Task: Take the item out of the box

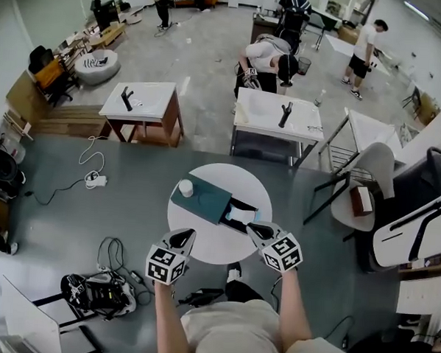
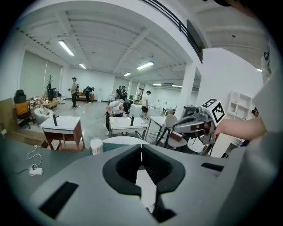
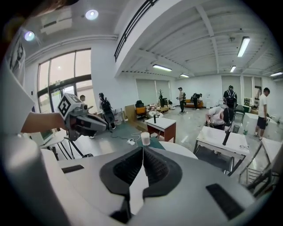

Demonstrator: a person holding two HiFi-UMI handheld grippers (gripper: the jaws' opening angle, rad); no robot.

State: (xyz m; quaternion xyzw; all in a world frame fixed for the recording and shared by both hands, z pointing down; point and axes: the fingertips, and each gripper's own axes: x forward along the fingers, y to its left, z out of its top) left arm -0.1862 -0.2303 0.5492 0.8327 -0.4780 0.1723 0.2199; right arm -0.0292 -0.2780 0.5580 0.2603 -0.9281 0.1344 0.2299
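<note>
Box [image 1: 204, 198] on round table [image 1: 215, 247]; left gripper [image 1: 185, 237], right gripper [image 1: 257, 229] closed, empty.

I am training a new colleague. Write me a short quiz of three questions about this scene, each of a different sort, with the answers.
1. True or false: the left gripper and the right gripper both have their jaws shut with nothing between them.
2. The teal box lies on: A) the floor, B) the round white table, C) a chair.
3. Fill in: seen from the person, the white cup stands at the box's ___ end.

Key: 1 true; 2 B; 3 left.
</note>
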